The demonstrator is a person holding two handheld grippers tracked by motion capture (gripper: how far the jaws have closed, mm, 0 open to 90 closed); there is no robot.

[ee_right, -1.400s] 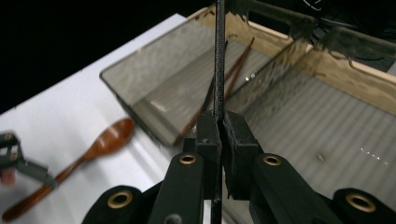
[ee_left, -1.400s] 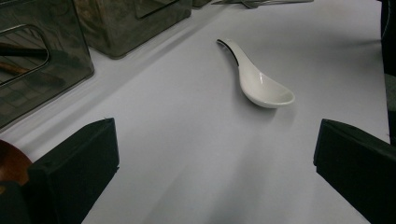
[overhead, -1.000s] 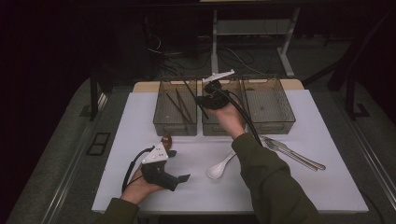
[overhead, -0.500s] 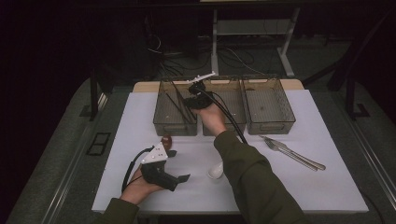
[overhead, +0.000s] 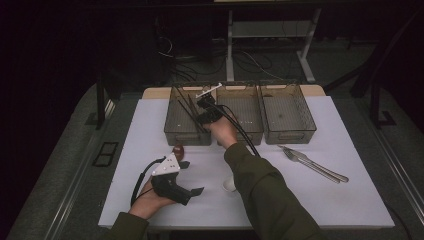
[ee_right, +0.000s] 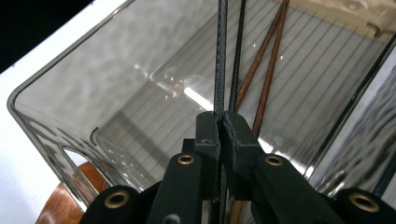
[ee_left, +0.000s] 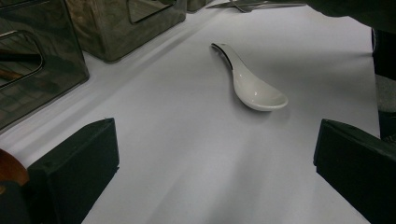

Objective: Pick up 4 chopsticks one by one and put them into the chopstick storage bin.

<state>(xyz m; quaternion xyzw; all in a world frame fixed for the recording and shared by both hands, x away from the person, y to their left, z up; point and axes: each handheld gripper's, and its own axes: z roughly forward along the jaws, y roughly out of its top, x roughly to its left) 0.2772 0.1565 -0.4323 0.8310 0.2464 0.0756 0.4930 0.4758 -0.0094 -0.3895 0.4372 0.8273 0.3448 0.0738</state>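
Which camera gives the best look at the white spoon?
The left gripper view: the spoon lies whole and close on the white table, bowl nearest the camera. In the high view the right sleeve hides most of it, leaving a bit of bowl.

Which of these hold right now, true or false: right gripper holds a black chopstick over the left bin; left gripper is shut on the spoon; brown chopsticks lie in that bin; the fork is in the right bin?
1. The right gripper is shut on a black chopstick over the left bin. True.
2. The left gripper is shut on the white spoon. False: its jaws are open, the spoon lies ahead.
3. Brown chopsticks lie in that bin. True.
4. The fork is in the right bin. False: it lies on the table.
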